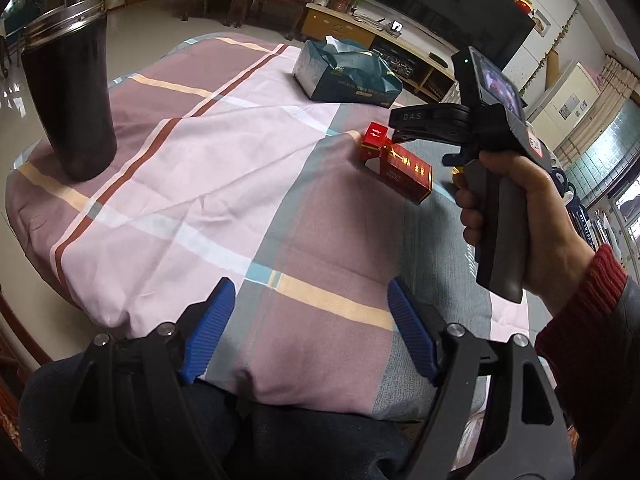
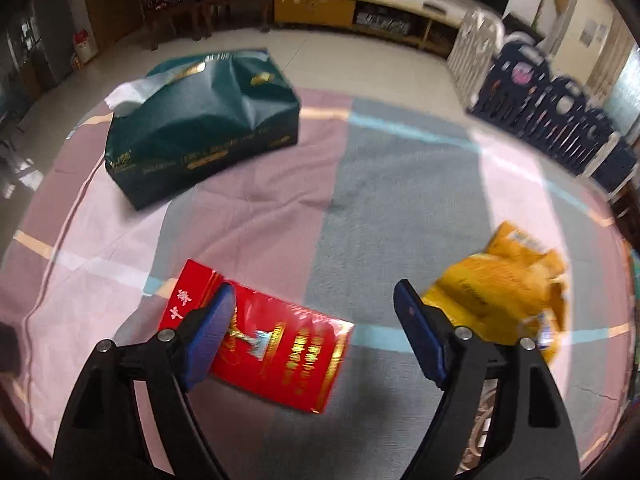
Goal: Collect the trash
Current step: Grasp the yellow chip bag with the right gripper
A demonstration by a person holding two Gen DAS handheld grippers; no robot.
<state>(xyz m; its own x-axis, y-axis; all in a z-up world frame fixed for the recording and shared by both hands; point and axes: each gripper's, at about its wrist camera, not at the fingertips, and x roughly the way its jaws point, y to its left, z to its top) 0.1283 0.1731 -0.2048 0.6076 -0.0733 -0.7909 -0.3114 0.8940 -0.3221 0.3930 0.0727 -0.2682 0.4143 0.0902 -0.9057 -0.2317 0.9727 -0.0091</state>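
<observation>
a: where the red cigarette pack lies on the plaid tablecloth, it is seen directly below the right gripper, partly covered by the left-hand finger; its long axis is tilted, running from upper left to lower right in the right wrist view.

b: is it gripped?

a: no. the right fingers are spread wide and nothing is pinched; the pack is set off toward one finger rather than centred in the gap. the left gripper is also spread, empty, over bare cloth at the near table edge, well apart from the pack, so the right hand is judged the nearer one.

b: so what is called for?

a: probably a small shift, so that the pack is straddled, with the pinch taken across its narrow width.

b: and the count?

a: one red pack, its lid flipped open. one crumpled yellow wrapper is seen just beside the right finger, likely trash too. one green tissue pack lies further back, and one dark tumbler stands upright at the left. two grippers are counted.
</observation>
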